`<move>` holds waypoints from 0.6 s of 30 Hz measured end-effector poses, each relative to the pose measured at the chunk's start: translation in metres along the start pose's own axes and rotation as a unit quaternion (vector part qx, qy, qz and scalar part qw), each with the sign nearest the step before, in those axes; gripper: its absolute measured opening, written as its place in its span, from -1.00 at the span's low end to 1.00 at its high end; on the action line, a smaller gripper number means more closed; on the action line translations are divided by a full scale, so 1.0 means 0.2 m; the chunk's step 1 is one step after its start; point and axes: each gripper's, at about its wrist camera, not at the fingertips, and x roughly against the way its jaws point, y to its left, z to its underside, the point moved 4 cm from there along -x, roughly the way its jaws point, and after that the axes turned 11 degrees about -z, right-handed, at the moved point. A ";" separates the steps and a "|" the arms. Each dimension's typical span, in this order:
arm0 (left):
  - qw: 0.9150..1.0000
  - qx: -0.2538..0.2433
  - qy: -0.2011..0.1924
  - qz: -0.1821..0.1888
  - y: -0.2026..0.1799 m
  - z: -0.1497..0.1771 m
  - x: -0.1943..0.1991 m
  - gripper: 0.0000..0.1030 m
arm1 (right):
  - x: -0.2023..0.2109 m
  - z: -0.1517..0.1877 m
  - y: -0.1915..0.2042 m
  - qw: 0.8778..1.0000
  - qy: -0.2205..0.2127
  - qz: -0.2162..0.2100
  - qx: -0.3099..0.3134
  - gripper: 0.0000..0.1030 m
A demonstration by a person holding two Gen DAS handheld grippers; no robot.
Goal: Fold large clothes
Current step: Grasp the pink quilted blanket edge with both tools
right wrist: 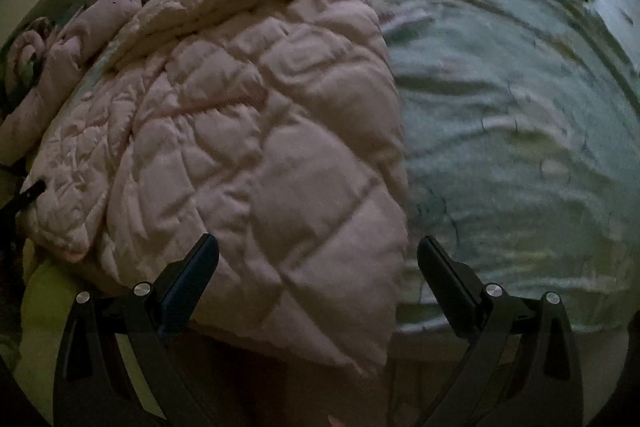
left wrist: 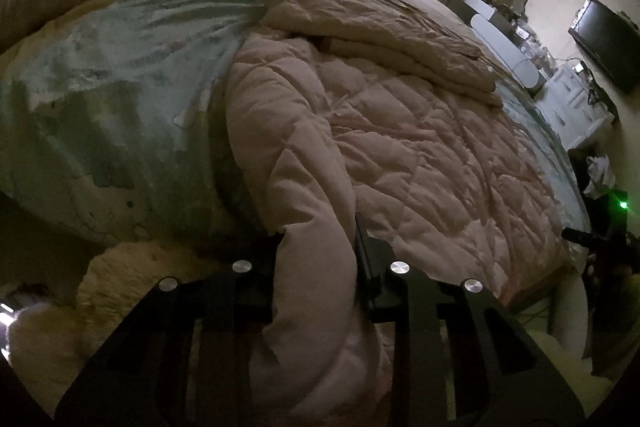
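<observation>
A pink quilted coat (left wrist: 400,131) is spread on the bed (left wrist: 100,75), over a pale green bedsheet (right wrist: 520,107), and its near edge hangs a little over the bed's side. The coat is judged to be soft, puffy and rather light for its size. The padding will be squeezed easily, and the smooth shell may slip, so a thick fold or a seamed edge should be taken, not a flat panel.

In the left wrist view, the left claw (left wrist: 316,267) is clenched on a rolled edge of the coat, probably a sleeve or hem, which passes between the two fingers and hangs down toward the camera.

In the right wrist view, the right claw (right wrist: 318,271) is released, with its jaws wide apart. The lower corner of the coat lies between and just beyond the fingers; whether it is touched cannot be told. The right finger (right wrist: 444,279) is seen over the bedsheet, beside the coat's edge.
</observation>
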 end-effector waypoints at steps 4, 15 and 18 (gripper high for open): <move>1.000 -0.002 0.004 -0.005 0.01 0.01 -0.01 -0.59 | -0.04 0.06 -0.04 1.000 0.016 -0.020 -0.018 0.92; 1.000 -0.004 0.017 -0.024 0.04 0.08 0.00 -0.27 | -0.03 0.15 -0.03 0.997 0.029 -0.068 -0.001 0.16; 0.999 -0.003 0.025 -0.022 0.05 0.11 0.00 0.12 | 0.01 0.17 -0.01 0.997 0.034 -0.062 0.025 -0.09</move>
